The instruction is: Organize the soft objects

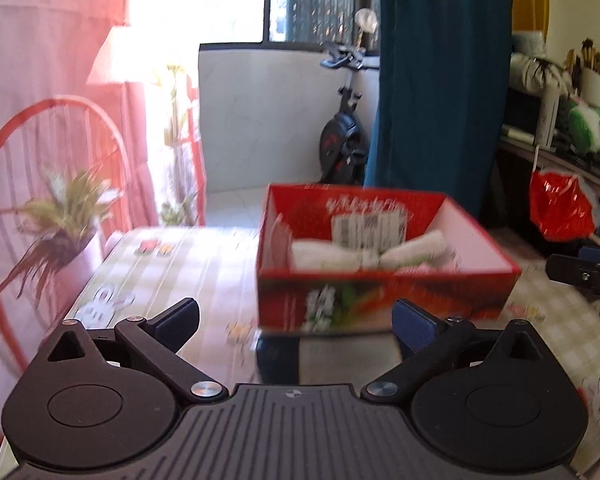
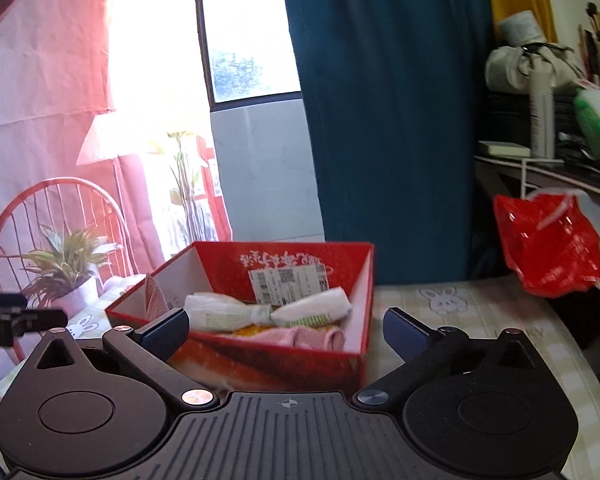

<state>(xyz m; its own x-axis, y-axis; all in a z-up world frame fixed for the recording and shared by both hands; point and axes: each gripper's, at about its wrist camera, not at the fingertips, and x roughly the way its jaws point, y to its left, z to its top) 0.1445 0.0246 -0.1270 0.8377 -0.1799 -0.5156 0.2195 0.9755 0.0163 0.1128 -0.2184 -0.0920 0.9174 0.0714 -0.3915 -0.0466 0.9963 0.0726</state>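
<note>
We see both grippers with their jaws spread wide and nothing between the pads. The left gripper [image 1: 296, 320] points at the near wall of the red box [image 1: 380, 300], which stands on the tabletop [image 1: 204, 264] covered with a checked cloth printed with rabbits. The right gripper [image 2: 286, 328] faces the same red box [image 2: 268, 364] from its other side, also short of it and not touching.

Inside the box lies a white rolled cloth [image 2: 268, 312] cinched at its middle like a bow, resting against the far wall under a white shipping label [image 2: 288, 282]. In front of it, nearer the right gripper, sits a pink folded cloth [image 2: 300, 338], with a scrap of yellow just behind it. Motion blur softens the left view, so we cannot make out the pink piece there.

A potted plant [image 2: 66, 276] stands at the left edge of the tabletop, and a red plastic bag [image 2: 548, 248] hangs beyond the right edge
</note>
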